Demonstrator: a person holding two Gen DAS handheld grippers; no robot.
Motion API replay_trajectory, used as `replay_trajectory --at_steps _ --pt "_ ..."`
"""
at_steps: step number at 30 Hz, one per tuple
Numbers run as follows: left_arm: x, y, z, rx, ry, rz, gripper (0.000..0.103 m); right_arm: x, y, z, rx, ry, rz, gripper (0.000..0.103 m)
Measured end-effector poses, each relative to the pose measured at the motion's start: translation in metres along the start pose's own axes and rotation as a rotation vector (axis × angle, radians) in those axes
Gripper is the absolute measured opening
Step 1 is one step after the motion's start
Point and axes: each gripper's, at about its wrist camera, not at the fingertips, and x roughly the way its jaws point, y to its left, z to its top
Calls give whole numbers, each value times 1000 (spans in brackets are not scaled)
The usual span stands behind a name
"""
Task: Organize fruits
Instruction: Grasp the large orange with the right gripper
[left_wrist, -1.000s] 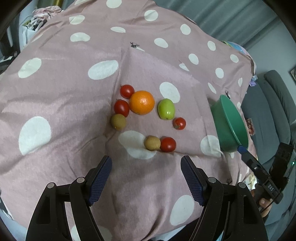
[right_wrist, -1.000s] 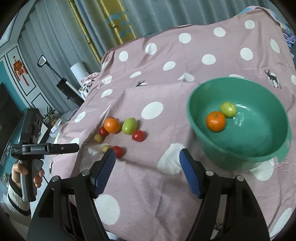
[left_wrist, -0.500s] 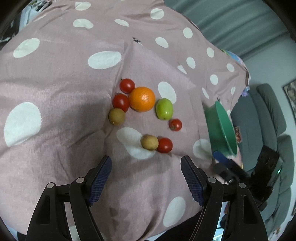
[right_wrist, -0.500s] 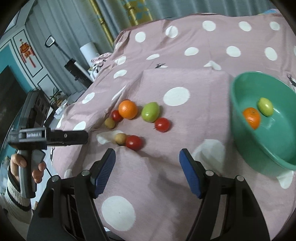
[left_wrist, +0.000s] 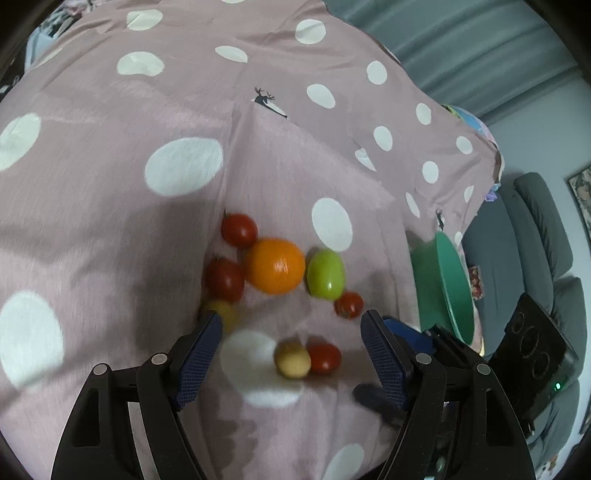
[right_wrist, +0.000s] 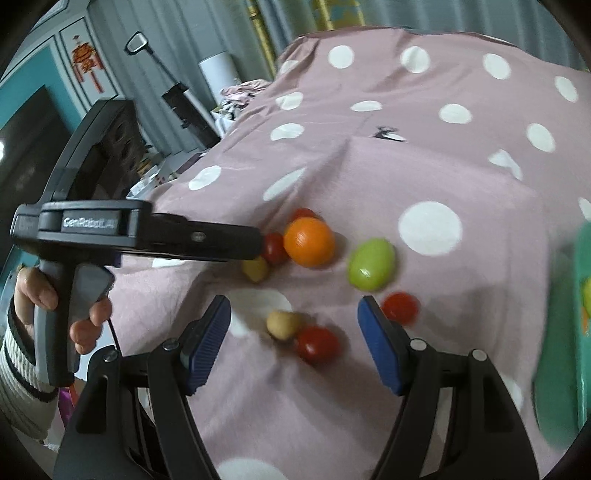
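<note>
Fruit sorting, early stage | left gripper (left_wrist: 290, 345) and right gripper (right_wrist: 293, 341) both agape, empty | eight fruits (left_wrist: 275, 271) clustered on spotted cloth (left_wrist: 110, 221) | green bowl (left_wrist: 448, 288) alongside holds few.

- In the left wrist view, the yellow-brown fruit (left_wrist: 221, 312) at lower centre-left is smeared by blur, and the left gripper's (left_wrist: 290, 354) blue pad covers its lower part.
- The green bowl (left_wrist: 452, 284) at right shows only edge-on there, so its inside is hidden.
- The right gripper (left_wrist: 402, 339) is mostly masked behind the near finger at lower right.
- In the right wrist view, the bowl (right_wrist: 565, 332) is cut by the right edge and blurred; the fruit inside (right_wrist: 586, 295) is only a yellow-green and orange sliver.
- A red tomato (right_wrist: 303, 213) at centre peeks from behind the orange (right_wrist: 309, 242).
- Another tomato (right_wrist: 274, 248) is partly covered by the other gripper's black finger.
- The person's sleeve (right_wrist: 18, 384) runs off the lower left edge.
</note>
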Motion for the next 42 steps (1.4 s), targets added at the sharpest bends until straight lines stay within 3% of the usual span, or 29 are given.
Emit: replay_trajectory --at_steps 7,20,31,42 --pt "14 -6 24 48 23 7 77 30 -3 16 50 42 89 71" --pt "41 -9 42 90 94 17 76 67 -8 31 119 89 49 58" --pt "53 5 45 85 138 48 48 82 -24 31 168 112 52 49" --pt "47 -1 42 102 124 37 47 73 -23 30 160 81 50 46"
